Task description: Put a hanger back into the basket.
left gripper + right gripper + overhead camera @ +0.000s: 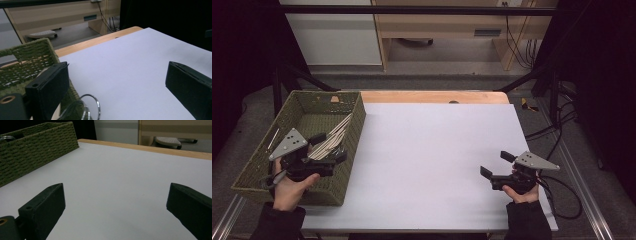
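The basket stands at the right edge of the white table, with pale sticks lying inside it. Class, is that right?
Not quite. The high view shows the basket at the left edge of the white table, not the right. The pale sticks do lie inside it.

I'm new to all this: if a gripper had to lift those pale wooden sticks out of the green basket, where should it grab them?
Probably near their upper ends, from above: the wooden sticks lean slanted against the basket wall, so those ends stand free of the floor.

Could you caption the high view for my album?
Left gripper open over a woven basket; right gripper open above white table.
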Demonstrator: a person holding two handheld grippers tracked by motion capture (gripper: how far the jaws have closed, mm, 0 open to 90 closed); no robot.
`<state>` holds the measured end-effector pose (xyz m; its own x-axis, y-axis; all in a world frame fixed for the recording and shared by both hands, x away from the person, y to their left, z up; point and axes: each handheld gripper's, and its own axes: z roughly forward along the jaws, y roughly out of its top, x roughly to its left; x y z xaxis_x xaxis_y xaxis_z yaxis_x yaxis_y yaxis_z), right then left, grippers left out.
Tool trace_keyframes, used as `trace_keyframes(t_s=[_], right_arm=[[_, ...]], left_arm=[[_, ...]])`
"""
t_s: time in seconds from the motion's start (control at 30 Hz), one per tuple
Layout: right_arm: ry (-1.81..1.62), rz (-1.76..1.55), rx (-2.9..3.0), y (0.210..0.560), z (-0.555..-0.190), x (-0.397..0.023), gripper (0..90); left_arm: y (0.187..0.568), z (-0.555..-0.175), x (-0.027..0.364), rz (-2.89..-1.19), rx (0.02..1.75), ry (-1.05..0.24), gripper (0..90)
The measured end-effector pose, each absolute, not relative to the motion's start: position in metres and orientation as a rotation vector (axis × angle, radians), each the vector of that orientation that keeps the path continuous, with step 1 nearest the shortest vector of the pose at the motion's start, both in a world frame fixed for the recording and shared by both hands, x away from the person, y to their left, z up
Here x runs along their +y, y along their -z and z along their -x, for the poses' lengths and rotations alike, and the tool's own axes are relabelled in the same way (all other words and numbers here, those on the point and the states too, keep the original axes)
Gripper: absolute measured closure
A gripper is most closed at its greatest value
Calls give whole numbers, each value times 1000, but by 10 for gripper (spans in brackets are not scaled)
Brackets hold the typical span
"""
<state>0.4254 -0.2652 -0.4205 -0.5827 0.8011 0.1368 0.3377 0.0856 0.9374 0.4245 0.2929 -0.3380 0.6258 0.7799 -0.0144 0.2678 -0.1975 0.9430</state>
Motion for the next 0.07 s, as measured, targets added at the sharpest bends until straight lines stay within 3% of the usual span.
trace_keyframes(t_s=[0.07], right_arm=[[-1508,-1122,1956,420,-425,-266,23]], left_arm=[[342,-423,289,-1763,853,-577,49]])
